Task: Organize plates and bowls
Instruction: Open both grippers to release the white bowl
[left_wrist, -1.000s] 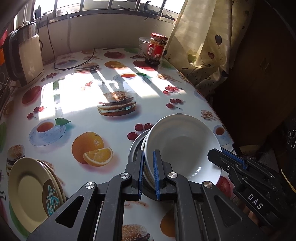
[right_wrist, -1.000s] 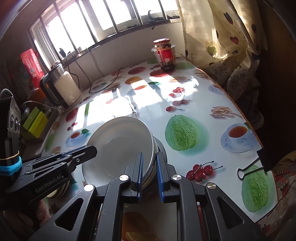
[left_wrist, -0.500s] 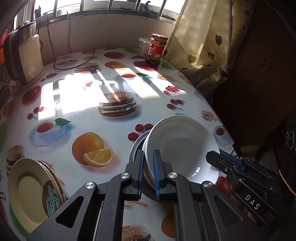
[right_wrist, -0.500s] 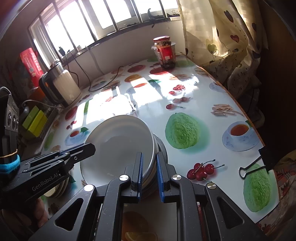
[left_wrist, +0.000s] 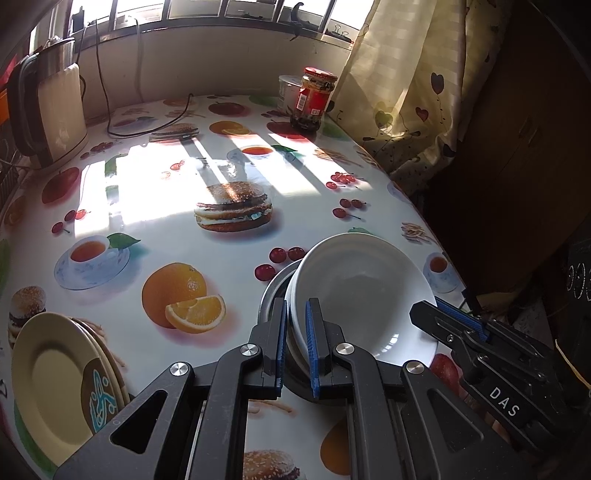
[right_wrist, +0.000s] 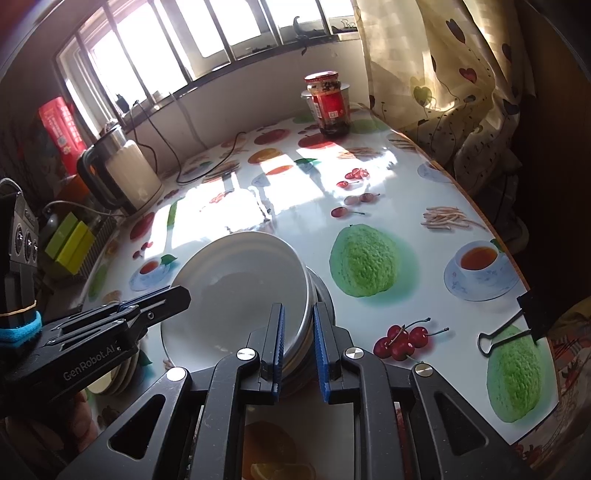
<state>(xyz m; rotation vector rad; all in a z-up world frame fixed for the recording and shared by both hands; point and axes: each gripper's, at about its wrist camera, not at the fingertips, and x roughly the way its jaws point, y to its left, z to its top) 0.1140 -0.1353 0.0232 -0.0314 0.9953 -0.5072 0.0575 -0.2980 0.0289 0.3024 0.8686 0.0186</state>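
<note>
Holding the white bowl by both sides is the step in hand: you have it over the stack of dishes near the front edge of the worktop, toward its right-hand side.

1. Left gripper: its jaws are clenched on the near-left rim of the bowl, with the rim wall running between the blue pads.
2. Right gripper: its jaws straddle the near-right rim. They have just been opening a little, and the rim is between them; a narrow gap shows at the outer pad, so treat this grip as light rather than firm.
3. Bowl position: it sits tilted, its far rim raised, nested on the white dishes with a grey metal dish at the bottom. Whether its base is fully seated cannot be told from either view.
4. Other ware: a stack of yellow plates lies at the front left corner of the worktop, well apart from the bowl.

Next move, as judged: level the bowl so that it seats square in the stack, then release one side at a time. Check that it does not rock before you withdraw. A kettle and a jar stand along the far edge, clear of the work.
</note>
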